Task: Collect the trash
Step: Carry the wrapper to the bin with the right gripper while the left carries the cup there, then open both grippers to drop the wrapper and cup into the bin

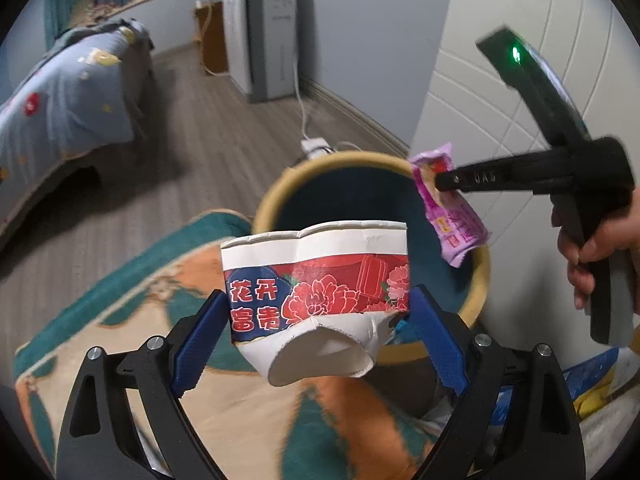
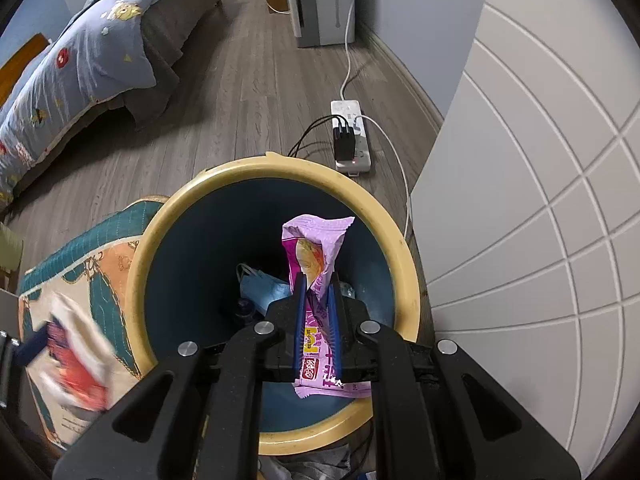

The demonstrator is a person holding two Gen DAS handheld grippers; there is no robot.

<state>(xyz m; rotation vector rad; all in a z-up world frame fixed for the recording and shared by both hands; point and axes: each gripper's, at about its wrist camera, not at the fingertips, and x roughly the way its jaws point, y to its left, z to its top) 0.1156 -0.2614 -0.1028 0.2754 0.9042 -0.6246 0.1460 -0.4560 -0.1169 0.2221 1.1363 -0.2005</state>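
Soft, even indoor light is filling both views, casting only faint shadows on the wood floor and leaving the bin's depths dark. Fisheye distortion is bending the wall panels and blackening the corners. In the right wrist view the paper cup is smearing with motion blur.

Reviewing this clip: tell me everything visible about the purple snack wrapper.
The purple plastic snack wrapper is a long, crinkled pouch with a crimped top edge, a food picture near the top and yellow and red labels lower down. It stands roughly upright, pinched at mid-length between the closed blue-padded jaws of the right gripper. It hangs over the open mouth of the yellow-rimmed, blue-lined round bin, touching nothing else visible.
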